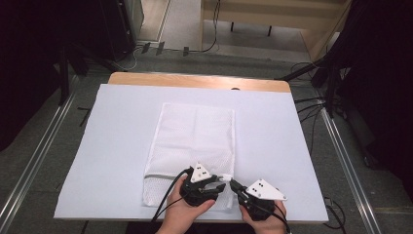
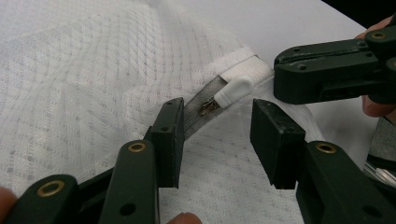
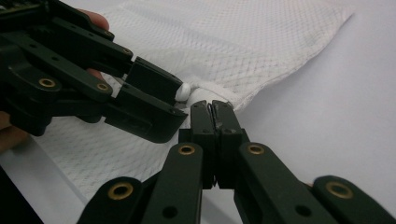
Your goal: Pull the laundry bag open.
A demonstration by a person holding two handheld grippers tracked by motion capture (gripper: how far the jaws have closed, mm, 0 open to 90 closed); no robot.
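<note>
A white mesh laundry bag (image 1: 195,141) lies flat on the white tabletop (image 1: 117,146), its zipper end toward the person. My left gripper (image 1: 220,183) stands open at the bag's near right corner. In the left gripper view its jaws (image 2: 217,112) straddle the white zipper pull (image 2: 236,89) and the grey zipper tape without pressing on them. My right gripper (image 1: 234,184) comes in from the right, jaws shut (image 3: 214,106) on the white band at the bag's corner (image 2: 247,70). The pull (image 3: 183,92) peeks out between the two grippers.
The near table edge runs just under both hands. A wooden strip (image 1: 195,80) borders the far edge. Metal rails (image 1: 341,146) flank the table, and cables (image 1: 311,105) trail over the floor at the right. Dark stands rise at the back left and right.
</note>
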